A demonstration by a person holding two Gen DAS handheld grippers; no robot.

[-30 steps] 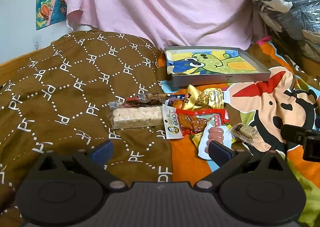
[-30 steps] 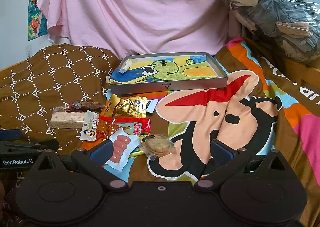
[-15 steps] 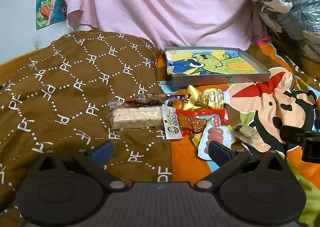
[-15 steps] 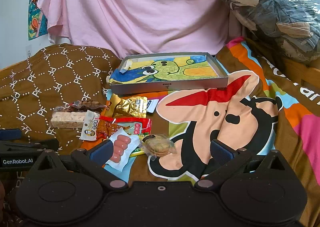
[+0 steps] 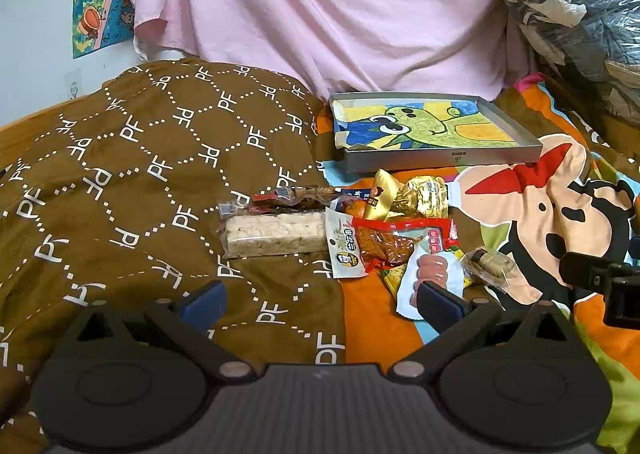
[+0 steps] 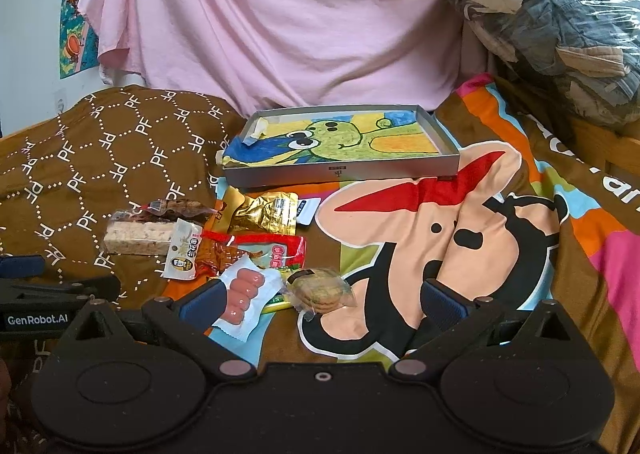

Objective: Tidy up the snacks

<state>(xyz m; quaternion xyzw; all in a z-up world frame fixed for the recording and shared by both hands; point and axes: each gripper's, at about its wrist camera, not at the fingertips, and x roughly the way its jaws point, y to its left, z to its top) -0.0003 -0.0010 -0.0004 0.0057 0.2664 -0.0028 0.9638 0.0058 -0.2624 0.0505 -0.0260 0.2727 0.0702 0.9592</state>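
Brown cloth with white "PF" letters [image 5: 132, 173] covers the left part of the bed, and a colourful cartoon blanket [image 6: 460, 230] covers the right part. The snacks lie in one small heap where the two cloths meet, just in front of a flat grey box [image 6: 340, 169] with a green cartoon drawing inside.

In the heap I can see a pale rice bar [image 5: 276, 232], a red packet [image 5: 404, 242] partly under a white label, a gold packet [image 5: 420, 195], a pack of pink sausages [image 6: 244, 292] and a clear bag with round biscuits [image 6: 320, 288]. Several packets overlap, so their lower edges are hidden. A yellow-green wrapper under the sausages shows only a corner, and I cannot tell what it is. The text on the packets is too small to read.

The left gripper [image 5: 320, 300] hangs low over the brown cloth, its jaws spread wide with nothing between them. Its right finger covers the bottom of the sausage pack. The right gripper [image 6: 320, 300] is also wide apart and holds nothing (its left finger hides one edge of the sausage pack). Each gripper appears cut off at the edge of the other's view.

Compared with one second ago, almost nothing has changed: both grippers stay in place and the snacks lie as before.
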